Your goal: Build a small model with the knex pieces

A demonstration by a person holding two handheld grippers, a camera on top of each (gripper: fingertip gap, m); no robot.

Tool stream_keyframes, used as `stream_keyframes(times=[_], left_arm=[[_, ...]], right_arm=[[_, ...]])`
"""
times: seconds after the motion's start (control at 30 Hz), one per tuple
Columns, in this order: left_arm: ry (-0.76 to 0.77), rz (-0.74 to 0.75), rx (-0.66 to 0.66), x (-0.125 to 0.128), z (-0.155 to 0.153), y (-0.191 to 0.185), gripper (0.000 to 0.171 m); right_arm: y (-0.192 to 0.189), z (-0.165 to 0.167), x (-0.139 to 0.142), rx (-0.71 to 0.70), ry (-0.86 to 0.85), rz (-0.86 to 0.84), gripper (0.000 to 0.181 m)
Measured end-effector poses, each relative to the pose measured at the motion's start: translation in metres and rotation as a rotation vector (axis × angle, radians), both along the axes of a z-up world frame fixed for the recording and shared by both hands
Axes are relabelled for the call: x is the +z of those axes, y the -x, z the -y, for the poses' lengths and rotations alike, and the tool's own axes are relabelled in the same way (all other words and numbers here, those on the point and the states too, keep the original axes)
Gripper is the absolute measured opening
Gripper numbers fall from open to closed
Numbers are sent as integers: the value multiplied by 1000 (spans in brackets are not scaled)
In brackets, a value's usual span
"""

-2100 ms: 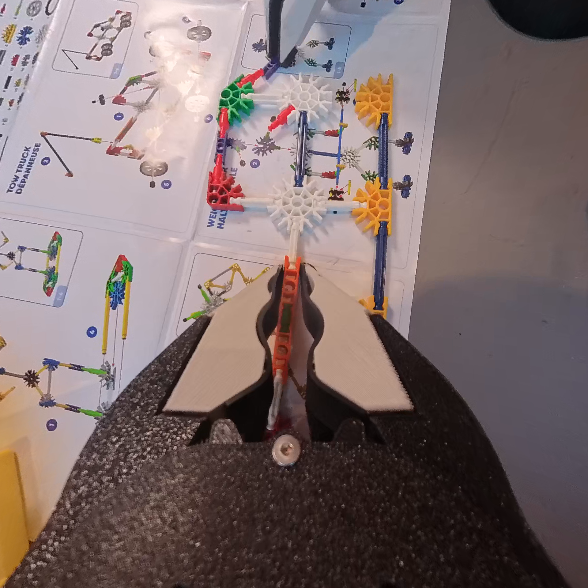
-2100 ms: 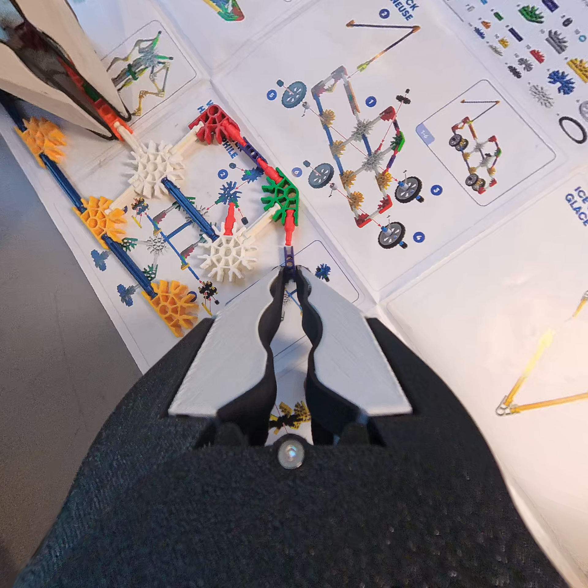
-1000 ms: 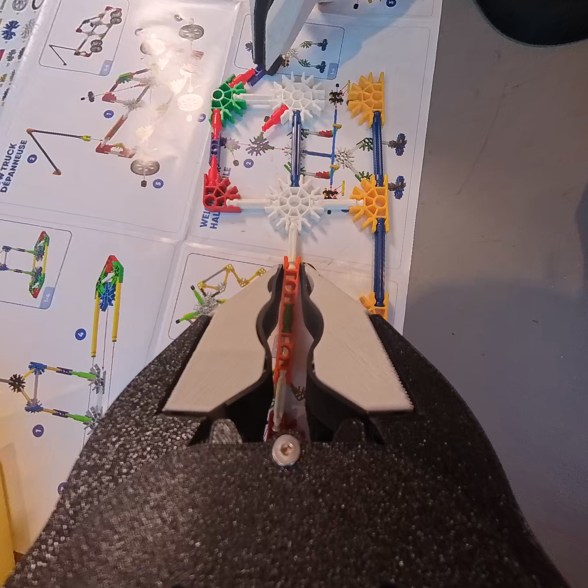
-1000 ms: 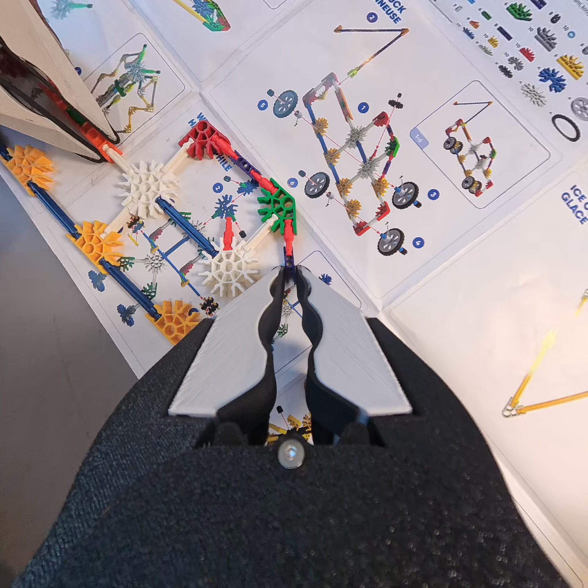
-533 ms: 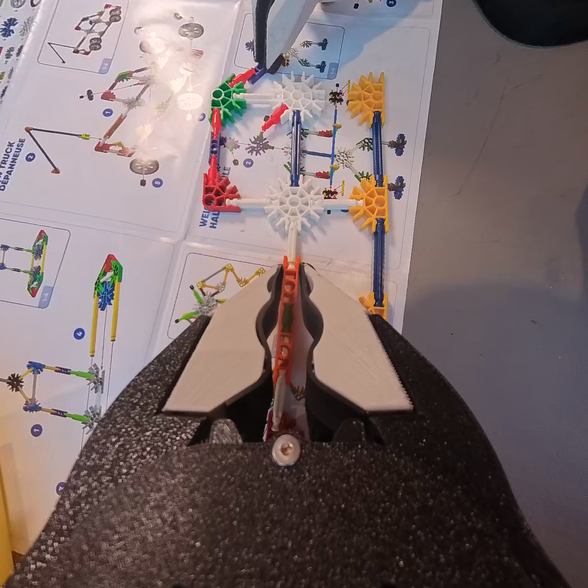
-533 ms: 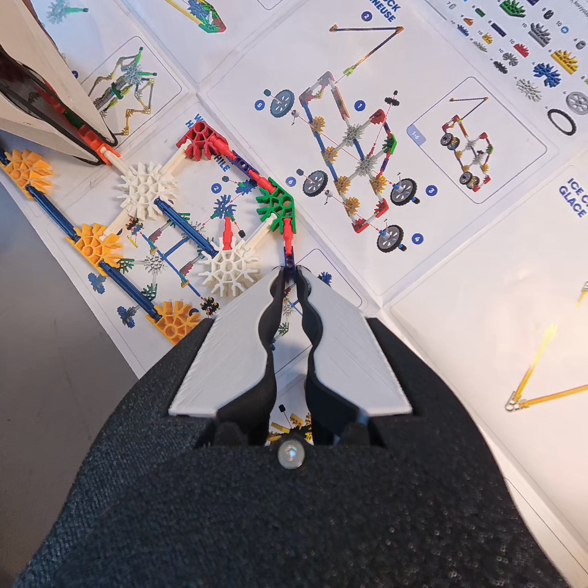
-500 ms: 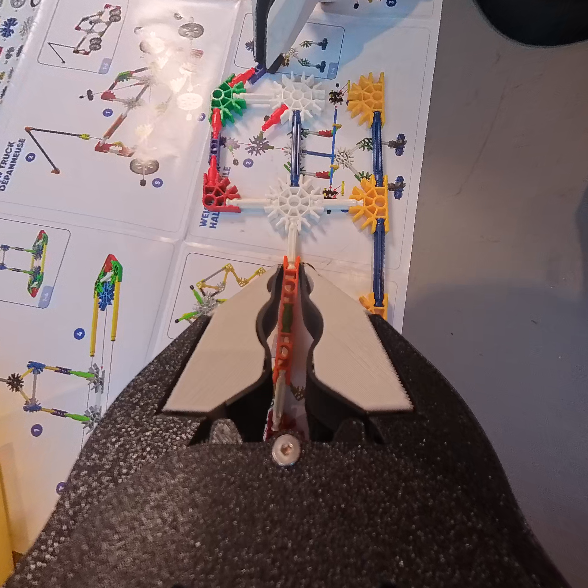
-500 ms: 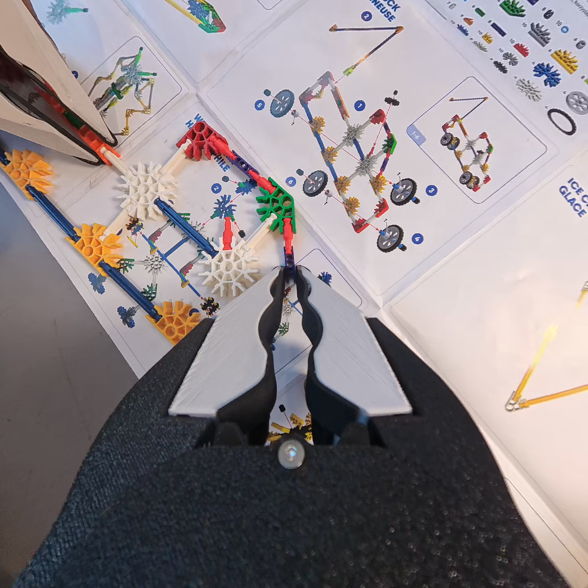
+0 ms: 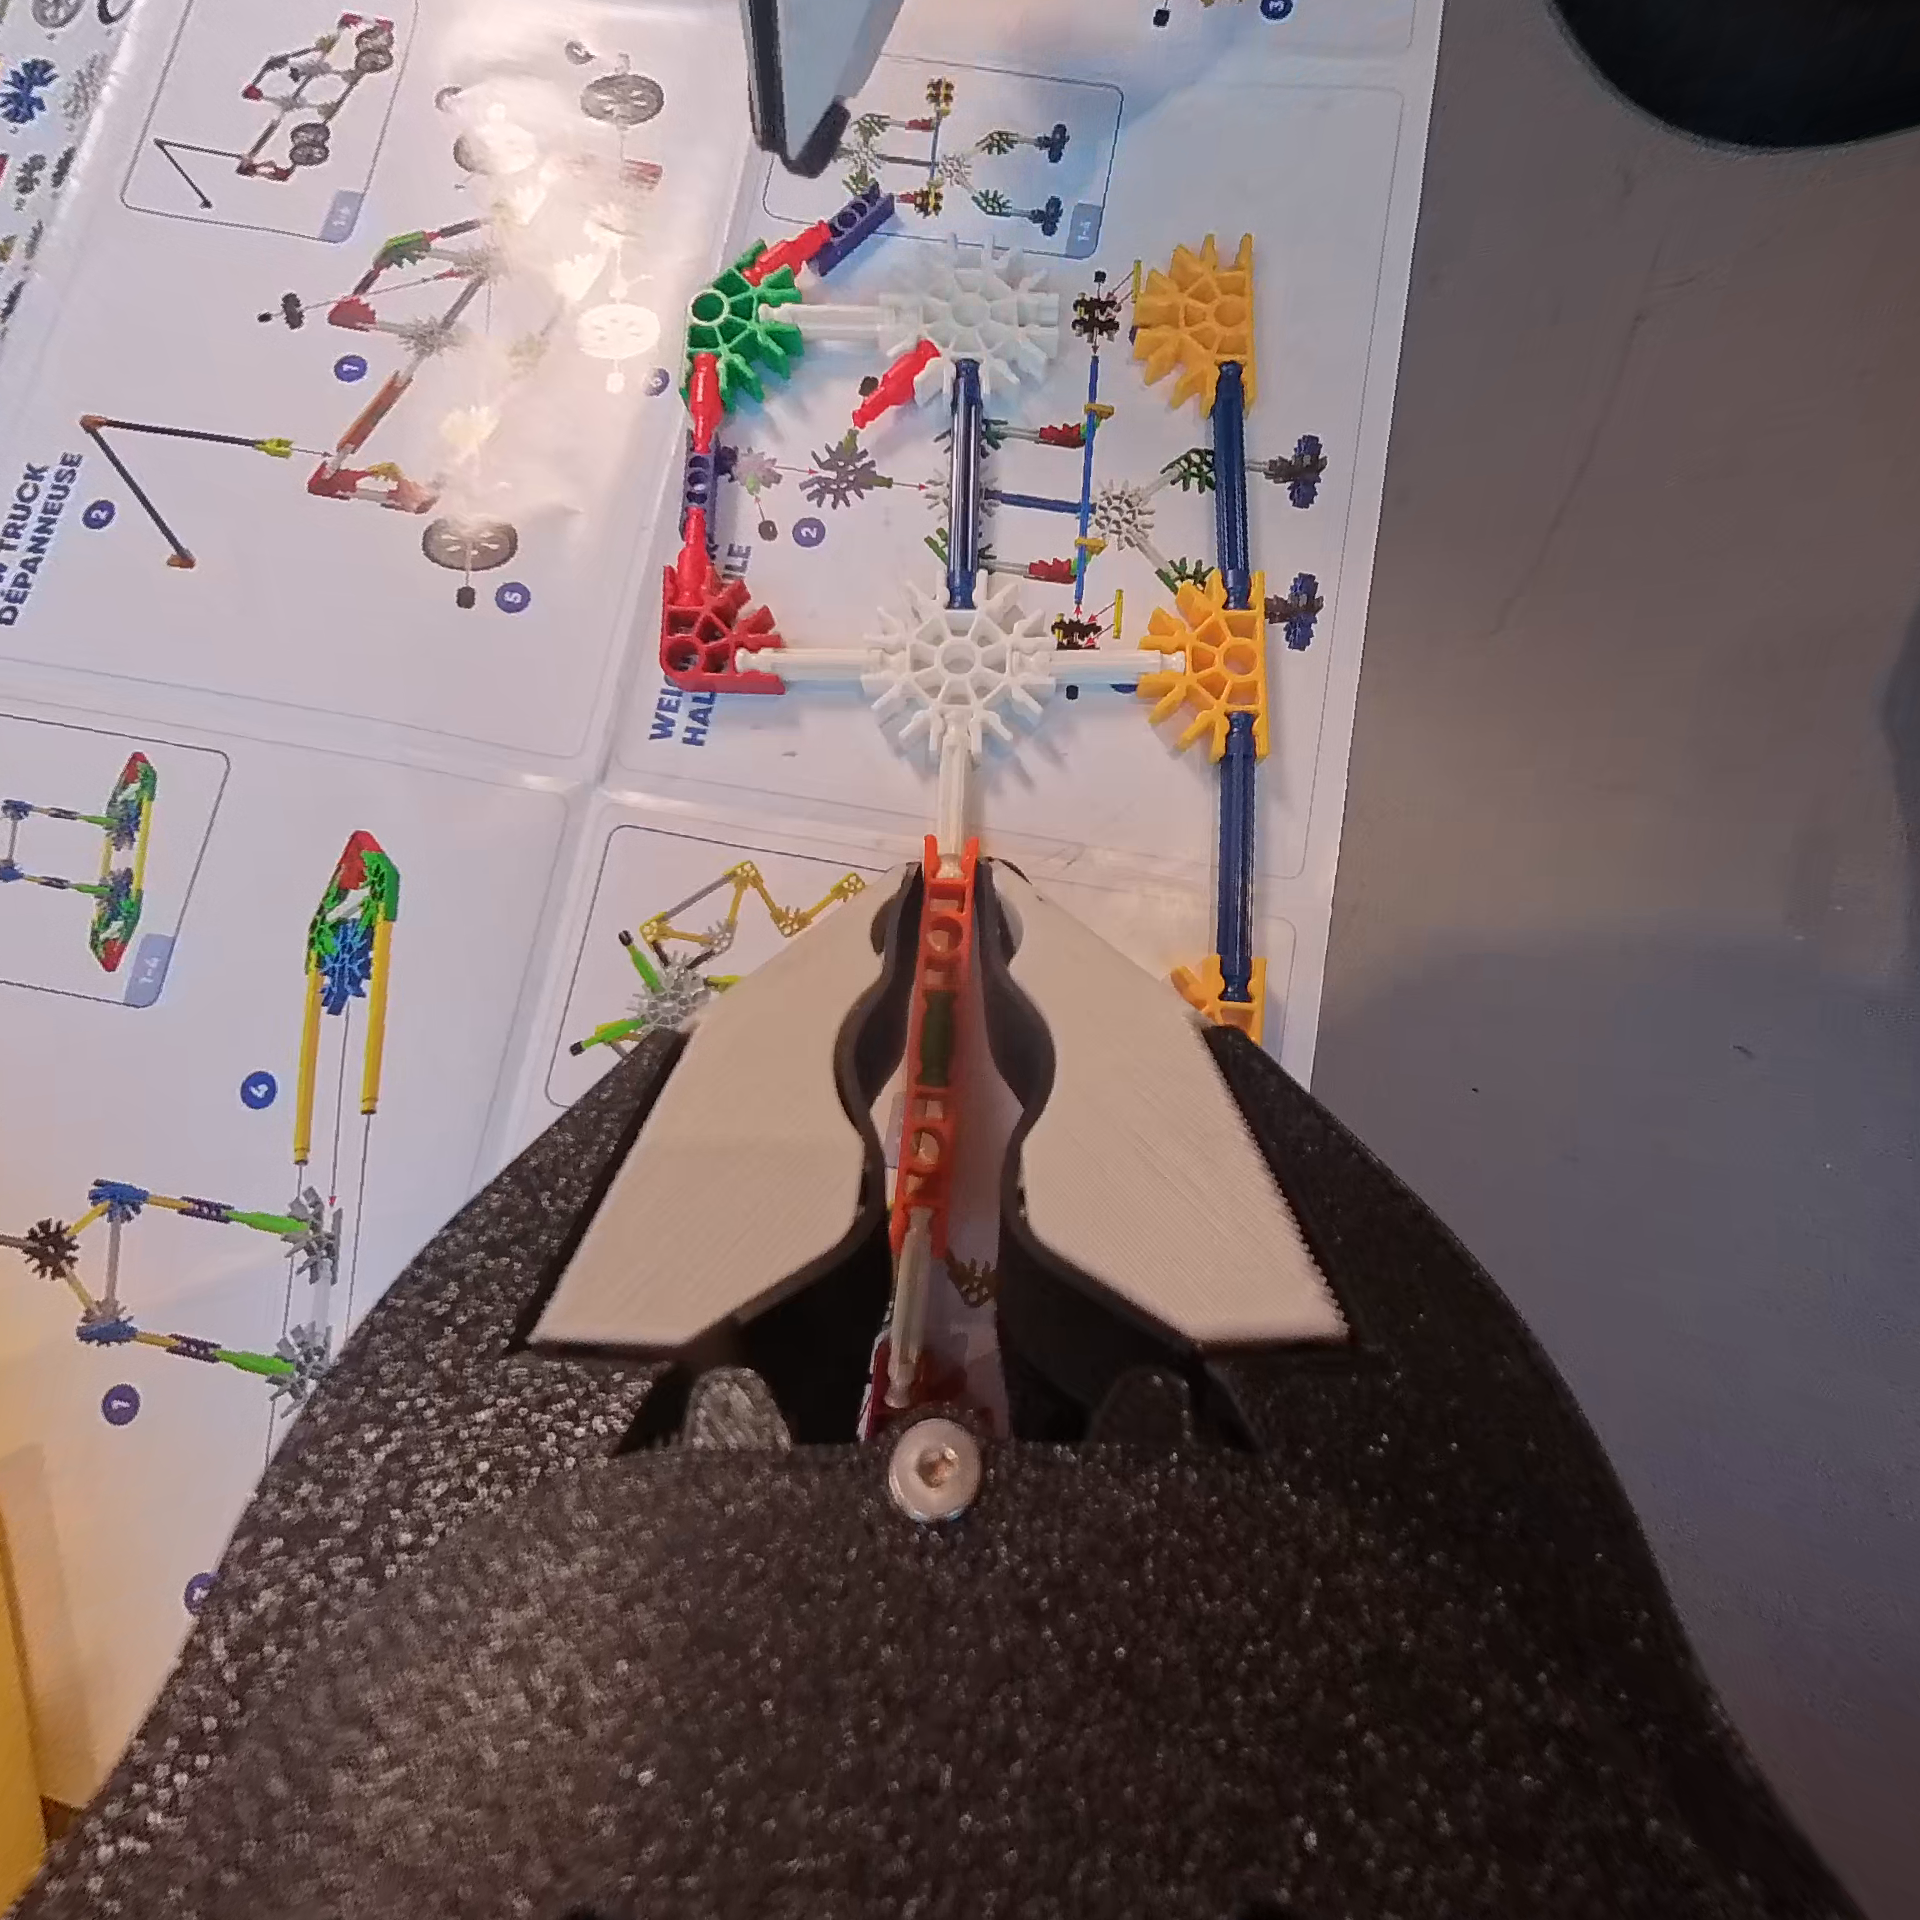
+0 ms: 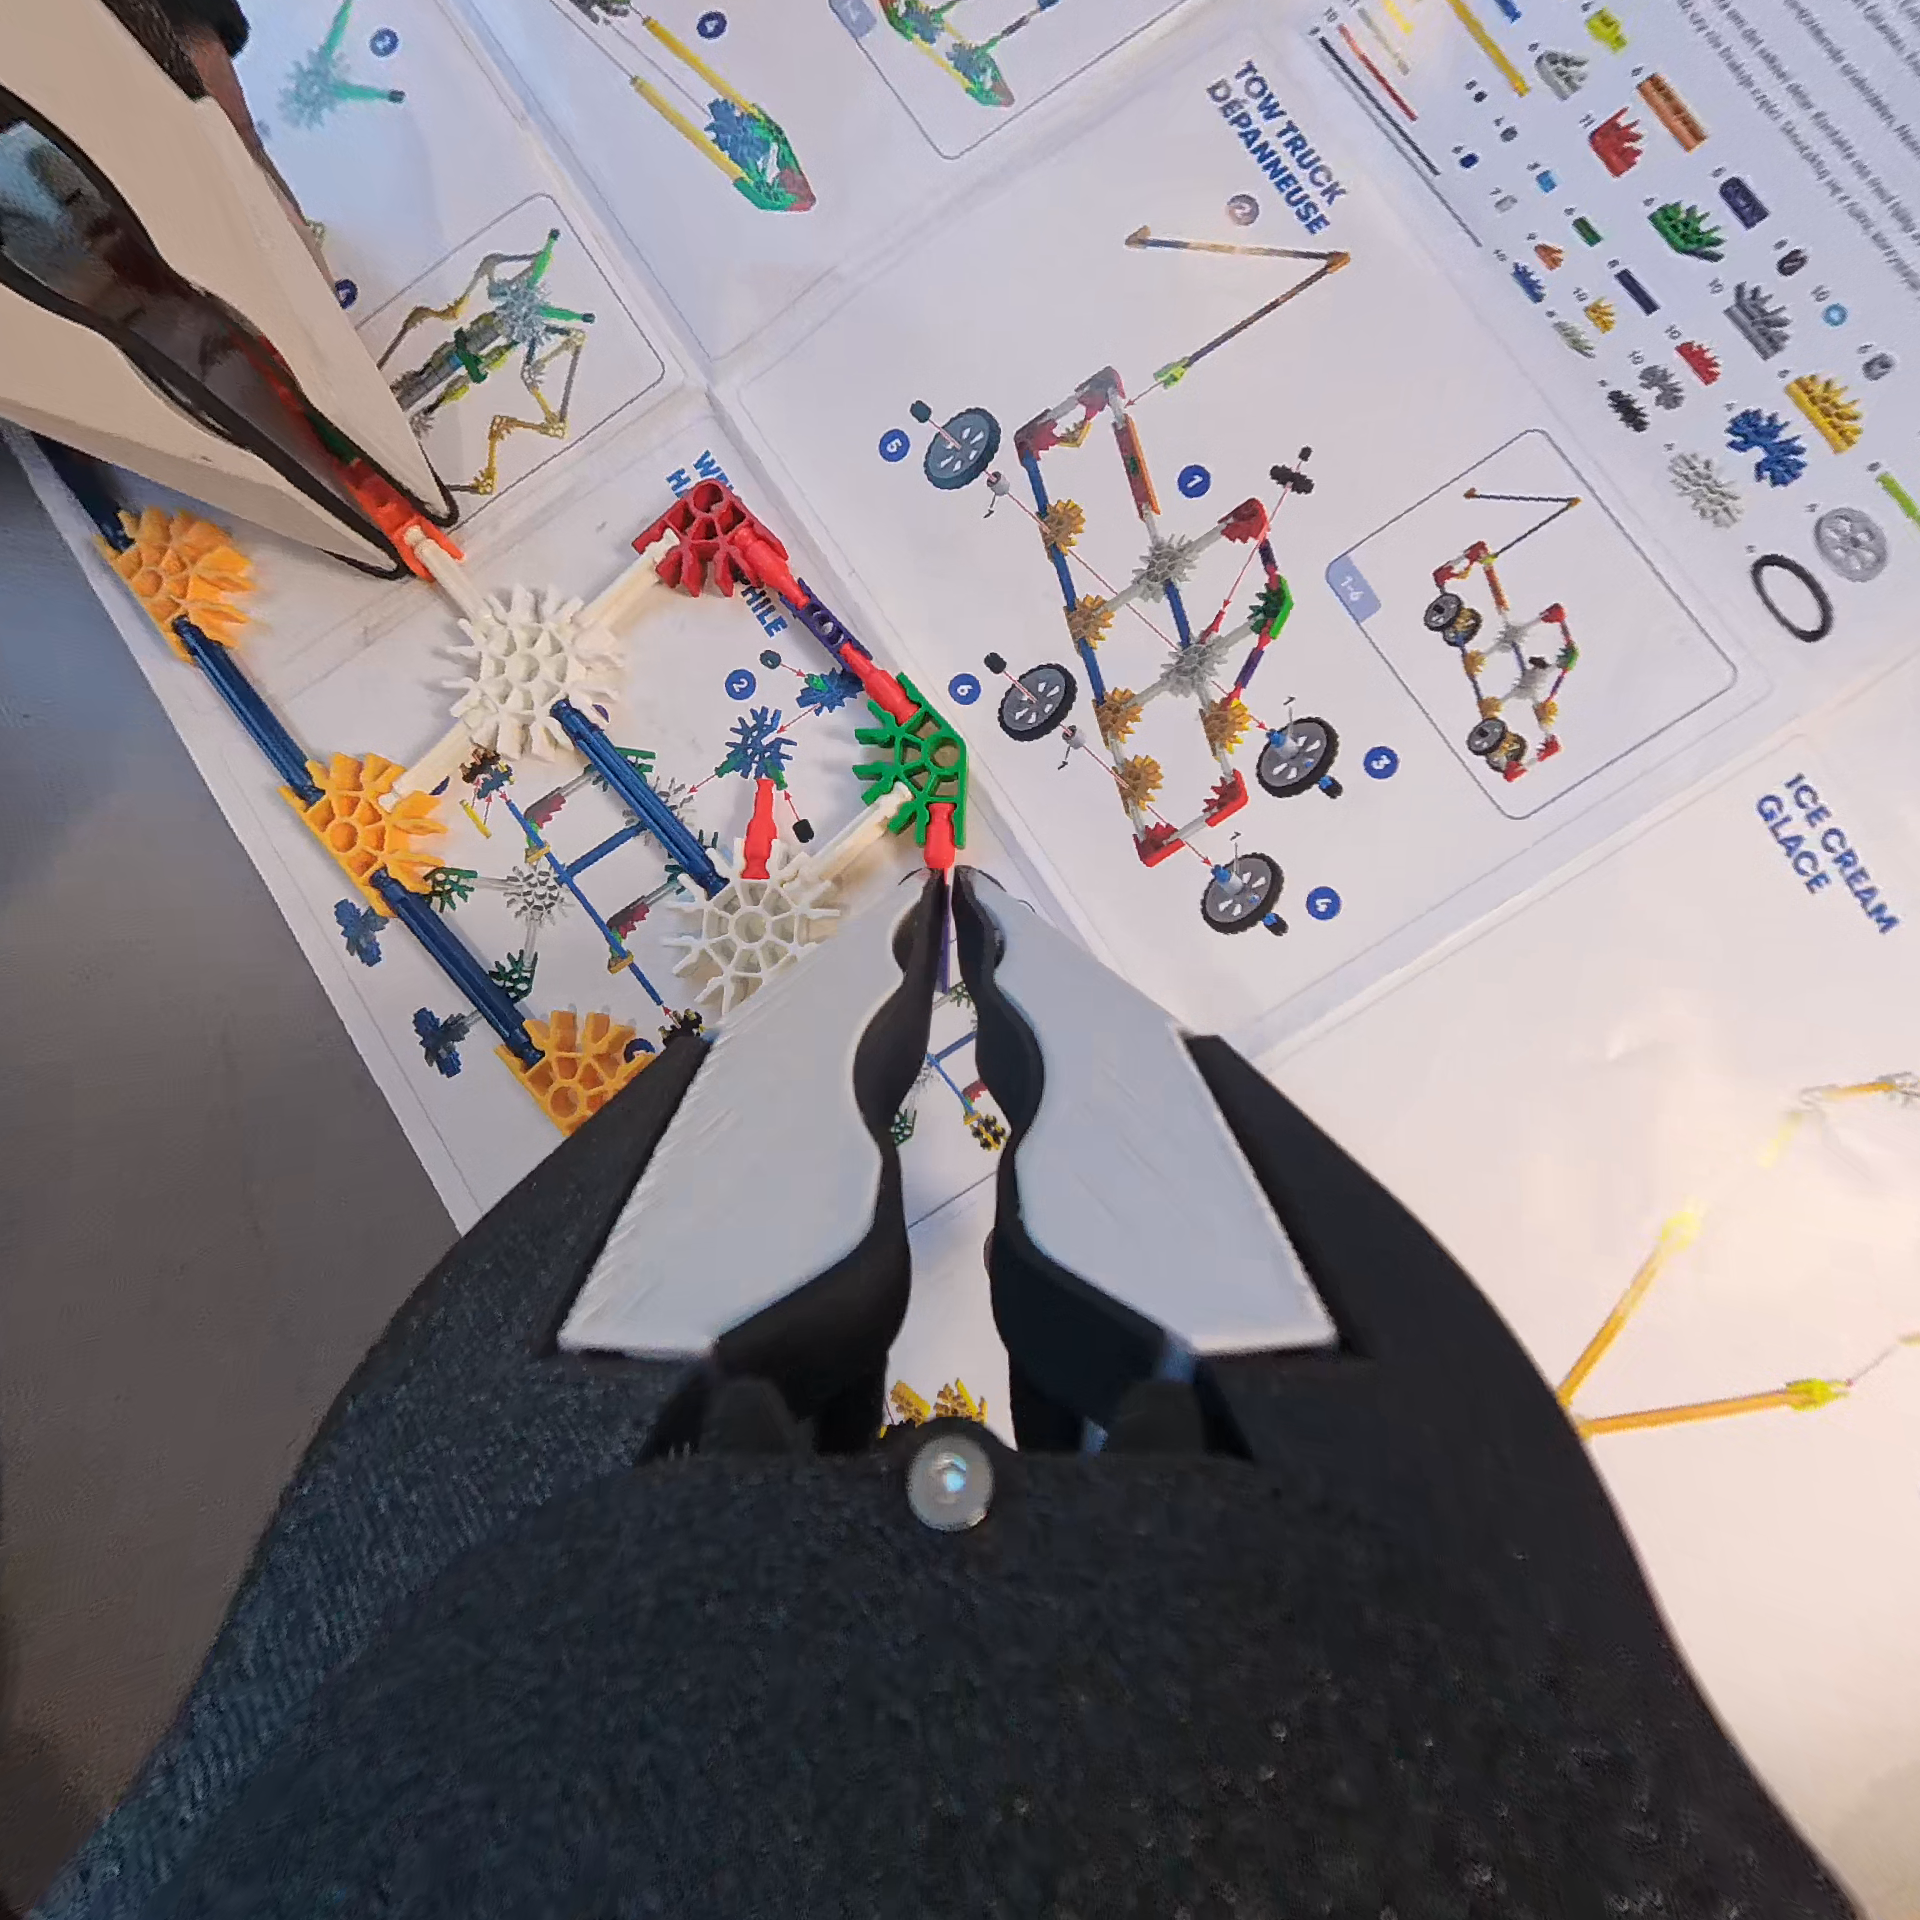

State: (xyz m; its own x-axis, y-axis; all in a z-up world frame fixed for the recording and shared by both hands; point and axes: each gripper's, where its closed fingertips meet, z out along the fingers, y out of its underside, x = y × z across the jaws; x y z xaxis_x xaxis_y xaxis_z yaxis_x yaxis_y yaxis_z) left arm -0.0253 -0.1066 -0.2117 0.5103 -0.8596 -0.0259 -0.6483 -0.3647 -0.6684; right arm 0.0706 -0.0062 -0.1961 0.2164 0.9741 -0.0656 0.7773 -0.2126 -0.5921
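Note:
A flat rod-and-connector model lies on a printed instruction sheet [image 9: 312, 675]. It has white snowflake connectors [image 9: 956, 660], a green connector [image 9: 732, 332], a red one [image 9: 712, 649], yellow ones [image 9: 1205, 665] and blue rods [image 9: 1231, 478]. My left gripper [image 9: 951, 883] is shut on an orange connector [image 9: 940, 987] joined by a white rod [image 9: 948, 800] to the near white connector. My right gripper [image 10: 948, 883] is shut and holds nothing. Its tips hover by a short red rod [image 10: 940, 836] on the green connector [image 10: 920, 758]. In the left wrist view, the right gripper [image 9: 810, 151] stands clear of the purple connector [image 9: 857, 220].
The sheet [image 10: 1455, 987] covers most of the grey table [image 9: 1610, 727]. The model lies close to the sheet's edge, by the bare table [image 10: 156, 1039]. A yellow object [image 9: 16, 1662] shows at the left edge. A dark object [image 9: 1766, 62] sits at the far right corner. Some 15 centimeters of space lies between my two pairs of fingers.
My right gripper has come off the purple connector and moved up and away from it. My left gripper keeps its hold on the orange connector. The model has barely shifted.

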Motion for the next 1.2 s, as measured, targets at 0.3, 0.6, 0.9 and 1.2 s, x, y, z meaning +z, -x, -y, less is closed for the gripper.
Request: stream_keyframes(times=[0.3,0.6,0.9,1.2], left_arm=[[1,3,-2,0,0,0,8],[7,12,-2,0,1,0,8],[18,28,-6,0,1,-2,8],[13,28,-6,0,1,-3,8]], right_arm=[[2,2,-11,90,22,132,0],[3,5,-14,197,61,318,0],[3,5,-14,223,68,409,0],[3,3,-11,163,79,296,0]])
